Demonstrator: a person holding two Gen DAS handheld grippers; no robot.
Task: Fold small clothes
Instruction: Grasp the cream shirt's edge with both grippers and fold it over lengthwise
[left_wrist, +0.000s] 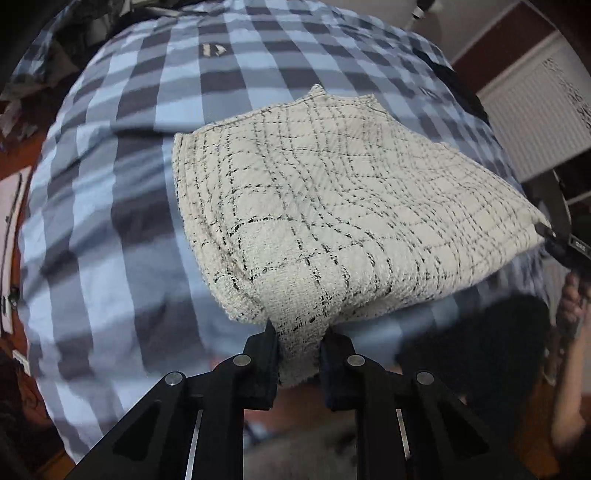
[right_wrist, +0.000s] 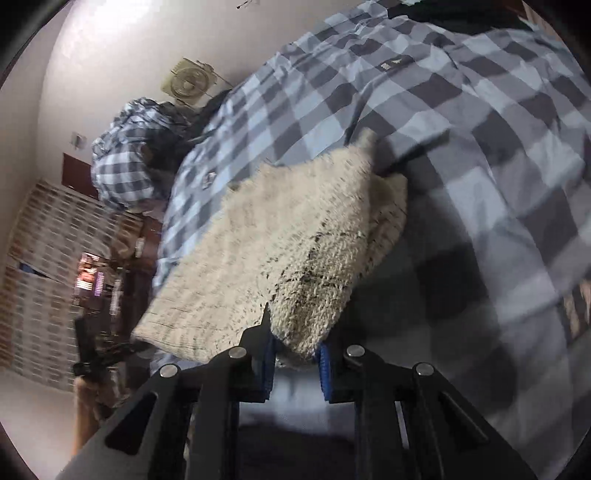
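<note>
Left tongs (left_wrist: 298, 354) and right tongs (right_wrist: 295, 350) pinch cream cloth (left_wrist: 332, 206) above checked bedspread (left_wrist: 110, 221).

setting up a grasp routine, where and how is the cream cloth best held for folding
By its corners, one per claw, as now: the left claw and right claw each pinch a corner of the cream cloth, coming edge-on from opposite ends. It hangs doubled above the checked bedcover.

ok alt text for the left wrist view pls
The left tongs are shut on a corner of a cream cloth with a thin black grid pattern, held above a blue and grey checked bedspread. The right tongs grip the cloth's far right corner at the frame edge.
</note>
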